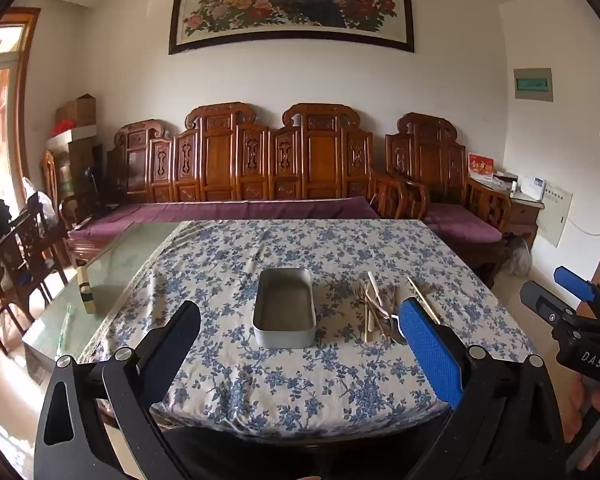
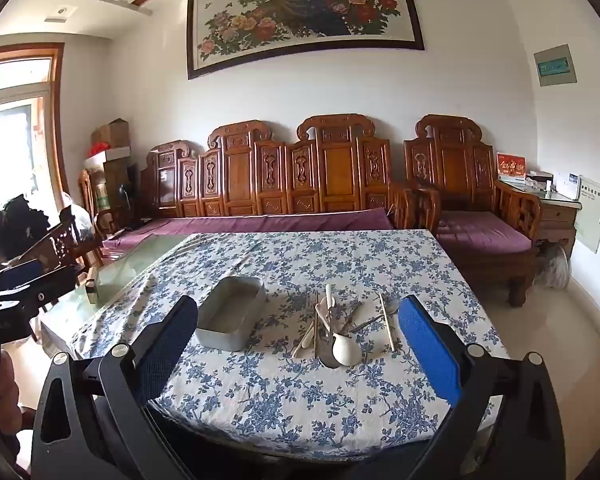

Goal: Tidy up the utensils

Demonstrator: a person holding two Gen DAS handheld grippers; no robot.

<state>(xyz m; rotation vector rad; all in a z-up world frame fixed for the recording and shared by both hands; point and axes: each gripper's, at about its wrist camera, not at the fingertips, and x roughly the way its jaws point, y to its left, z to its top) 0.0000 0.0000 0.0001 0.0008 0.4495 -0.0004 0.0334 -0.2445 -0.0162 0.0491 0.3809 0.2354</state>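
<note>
While held over the near table edge, left gripper (image 1: 300, 336) spread wide, nothing between the fingers; right gripper (image 2: 298, 332) likewise spread and bare (each seen at the edge of the other's view). Ahead on the floral cloth (image 2: 340, 256), empty grey tin (image 1: 285, 308), long side running away. Just right of it, apart from it, pile of utensils (image 2: 336, 326): white spoon (image 2: 346, 350), chopsticks (image 2: 387, 322), metal pieces crossed over one another. Behind, a carved wooden sofa (image 1: 260, 164).
</note>
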